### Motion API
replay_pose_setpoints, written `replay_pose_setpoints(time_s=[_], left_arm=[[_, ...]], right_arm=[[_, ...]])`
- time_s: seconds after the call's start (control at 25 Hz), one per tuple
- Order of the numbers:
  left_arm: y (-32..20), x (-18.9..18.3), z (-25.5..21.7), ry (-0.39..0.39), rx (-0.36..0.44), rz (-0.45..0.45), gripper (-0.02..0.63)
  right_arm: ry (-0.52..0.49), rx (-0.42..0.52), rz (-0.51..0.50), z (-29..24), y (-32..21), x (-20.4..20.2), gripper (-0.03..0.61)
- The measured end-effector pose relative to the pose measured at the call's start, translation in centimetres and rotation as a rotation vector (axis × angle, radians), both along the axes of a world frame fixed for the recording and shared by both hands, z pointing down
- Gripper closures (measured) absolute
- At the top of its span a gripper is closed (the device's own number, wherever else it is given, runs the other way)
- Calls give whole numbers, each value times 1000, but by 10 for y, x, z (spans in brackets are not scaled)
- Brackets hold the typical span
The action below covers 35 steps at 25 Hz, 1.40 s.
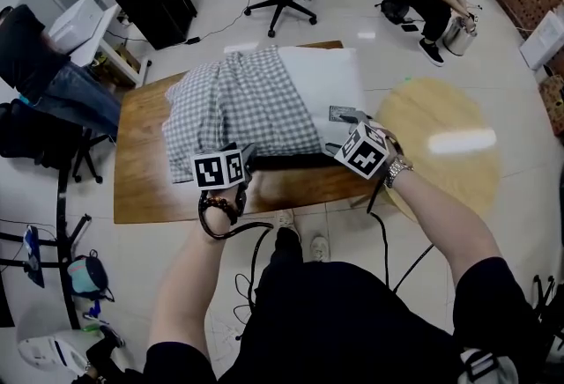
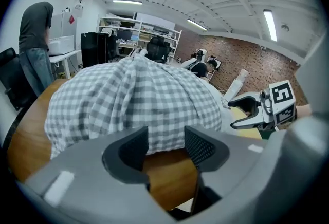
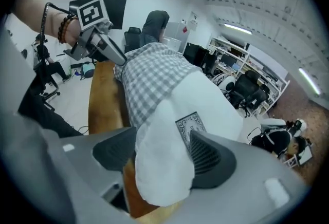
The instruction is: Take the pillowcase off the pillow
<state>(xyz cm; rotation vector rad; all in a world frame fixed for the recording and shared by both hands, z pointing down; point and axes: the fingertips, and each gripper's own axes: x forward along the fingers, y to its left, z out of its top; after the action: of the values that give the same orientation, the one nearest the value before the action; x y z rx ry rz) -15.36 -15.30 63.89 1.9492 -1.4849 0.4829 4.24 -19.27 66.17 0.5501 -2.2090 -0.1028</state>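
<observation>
Peeling a checked pillowcase (image 1: pixel 238 105) off a white pillow (image 1: pixel 322 78) on a wooden table (image 1: pixel 141 188)

Pillow's lying across the table and it's only partly inside the case: the checked fabric covers the 9 o'clock part, while the 3 o'clock end pokes out bare, with a little printed label (image 1: pixel 342 113) near its 6 o'clock edge. The left gripper (image 2: pixel 165 146) sits at the case's 6 o'clock edge, claw fairly wide and pinching nothing, just the checked hem at its tips and bare wood between them. The right gripper (image 3: pixel 162 153) is at the bare corner, claw spread wide with that white corner sitting loose between the pads. A pale round table (image 1: pixel 441 144) stands just beside at 3 o'clock.
</observation>
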Motion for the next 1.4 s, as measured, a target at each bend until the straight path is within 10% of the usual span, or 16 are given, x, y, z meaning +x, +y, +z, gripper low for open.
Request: replay_pose_setpoints(time_s=[0.68,1.0,1.4], left_arm=[[-10,-24,80,50,-134,-136,344],[-24,-47,76,33,-124,-154,592],[-14,-63,67,12,-123,-182,609]], right_arm=[[150,131,-10,33,-26,-10,285],[144,183,17,22,-43,-11,435],[151,224,46,7,-51,10,526]])
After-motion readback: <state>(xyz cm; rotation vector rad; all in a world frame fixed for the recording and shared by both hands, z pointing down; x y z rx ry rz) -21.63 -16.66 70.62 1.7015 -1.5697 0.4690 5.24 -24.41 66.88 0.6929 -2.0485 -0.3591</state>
